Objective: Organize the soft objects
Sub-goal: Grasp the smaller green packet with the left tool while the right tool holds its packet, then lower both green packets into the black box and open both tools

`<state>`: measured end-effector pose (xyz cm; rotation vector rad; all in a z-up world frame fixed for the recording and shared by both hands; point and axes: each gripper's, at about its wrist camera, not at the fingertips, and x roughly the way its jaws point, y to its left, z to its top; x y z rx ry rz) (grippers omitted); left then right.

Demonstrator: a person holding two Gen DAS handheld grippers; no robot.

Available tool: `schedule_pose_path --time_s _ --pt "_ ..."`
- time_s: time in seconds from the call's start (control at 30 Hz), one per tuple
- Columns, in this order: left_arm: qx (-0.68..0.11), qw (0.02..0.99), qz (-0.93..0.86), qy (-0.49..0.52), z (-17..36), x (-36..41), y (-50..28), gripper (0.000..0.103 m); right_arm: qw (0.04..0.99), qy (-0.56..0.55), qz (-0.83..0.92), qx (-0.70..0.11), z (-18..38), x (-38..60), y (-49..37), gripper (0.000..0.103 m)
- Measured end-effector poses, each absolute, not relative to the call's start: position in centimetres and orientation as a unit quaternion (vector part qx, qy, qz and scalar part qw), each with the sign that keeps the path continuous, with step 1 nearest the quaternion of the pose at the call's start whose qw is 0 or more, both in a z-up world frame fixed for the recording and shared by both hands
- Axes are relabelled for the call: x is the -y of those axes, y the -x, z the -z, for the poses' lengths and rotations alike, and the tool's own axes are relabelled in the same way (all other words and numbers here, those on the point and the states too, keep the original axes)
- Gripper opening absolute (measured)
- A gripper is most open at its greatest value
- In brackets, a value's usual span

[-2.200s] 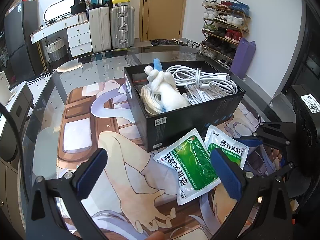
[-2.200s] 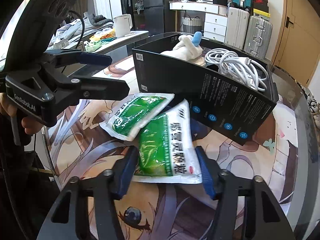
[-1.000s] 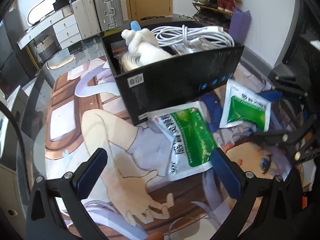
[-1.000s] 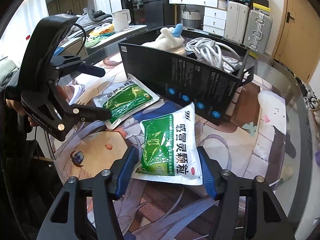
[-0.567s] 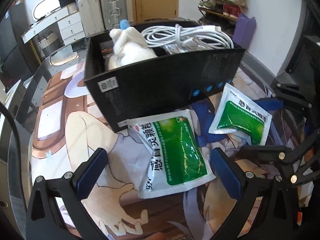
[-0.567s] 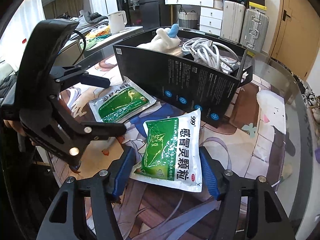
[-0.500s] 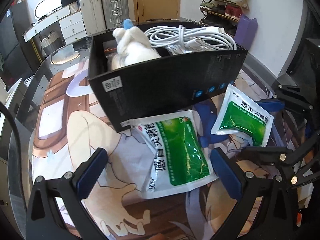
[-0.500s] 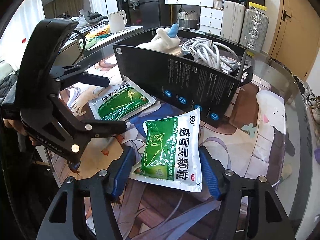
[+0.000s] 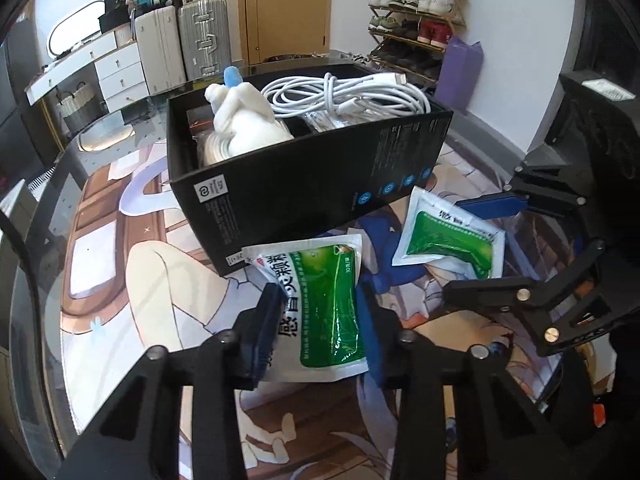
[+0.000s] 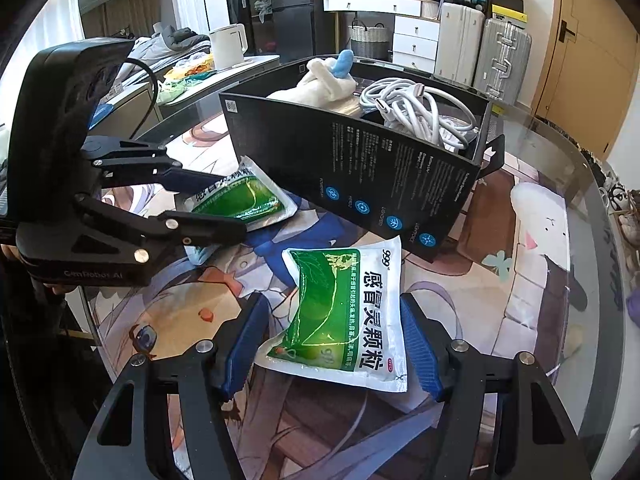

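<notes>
Two green-and-white medicine pouches lie on the printed table mat in front of a black box (image 9: 304, 184). My left gripper (image 9: 320, 332) has closed onto the left pouch (image 9: 320, 300), its blue pads pressing both long edges; it also shows in the right wrist view (image 10: 240, 200). My right gripper (image 10: 334, 344) is open around the right pouch (image 10: 348, 316), pads apart from its edges; that pouch also shows in the left wrist view (image 9: 448, 236). The box holds a white plush toy (image 9: 244, 120) and coiled white cables (image 9: 348, 96).
The box (image 10: 360, 168) stands just behind both pouches. The glass table edge (image 10: 600, 216) curves round at the right. Suitcases (image 9: 180, 48), a white dresser and a shoe rack (image 9: 416, 16) stand beyond the table.
My left gripper's fingers have closed in from wide open onto the left pouch. The right gripper has stayed open around the right pouch.
</notes>
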<state>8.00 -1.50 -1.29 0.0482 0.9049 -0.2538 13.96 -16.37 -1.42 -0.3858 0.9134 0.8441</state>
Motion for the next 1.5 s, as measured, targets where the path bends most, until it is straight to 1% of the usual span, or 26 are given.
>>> schedule_pose_path --time_s 0.1,0.17,0.23,0.27,0.33,0.37,0.63,0.97,1.13,1.5 --pt "-0.435 0.891 0.125 -0.022 1.0 0.9 -7.7 0.034 0.799 0.174 -0.388 -0.424 1.4 16.6 -14.2 0.067" --pt "-0.434 0.892 0.126 -0.023 0.9 0.9 -7.7 0.034 0.801 0.174 -0.387 -0.422 1.4 16.8 -14.1 0.065" --pt "-0.434 0.891 0.130 -0.022 0.7 0.9 -7.5 0.033 0.801 0.178 -0.387 -0.420 1.3 16.9 -14.2 0.052" --pt "-0.434 0.891 0.132 -0.022 0.7 1.0 -7.5 0.033 0.802 0.177 -0.389 -0.418 1.2 16.9 -14.1 0.051" --pt "-0.433 0.891 0.136 -0.025 0.6 1.1 -7.5 0.032 0.803 0.184 -0.391 -0.410 1.0 16.9 -13.9 0.043" --pt "-0.432 0.891 0.137 -0.025 0.5 1.1 -7.4 0.032 0.803 0.185 -0.392 -0.409 1.0 16.8 -13.9 0.042" --pt "-0.415 0.897 0.149 -0.019 -1.1 1.0 -7.0 0.032 0.811 0.183 -0.402 -0.383 -0.8 17.4 -13.2 0.041" --pt "-0.375 0.914 0.156 0.009 -3.9 -0.1 -6.0 0.032 0.829 0.166 -0.406 -0.347 -4.0 18.7 -12.3 0.041" --pt "-0.352 0.923 0.155 0.025 -4.9 -0.8 -5.8 0.032 0.840 0.145 -0.410 -0.325 -5.1 18.8 -12.1 0.041" --pt "-0.327 0.935 0.130 0.049 -6.2 -2.2 -6.9 0.032 0.862 0.093 -0.393 -0.306 -6.8 19.3 -13.2 0.041"
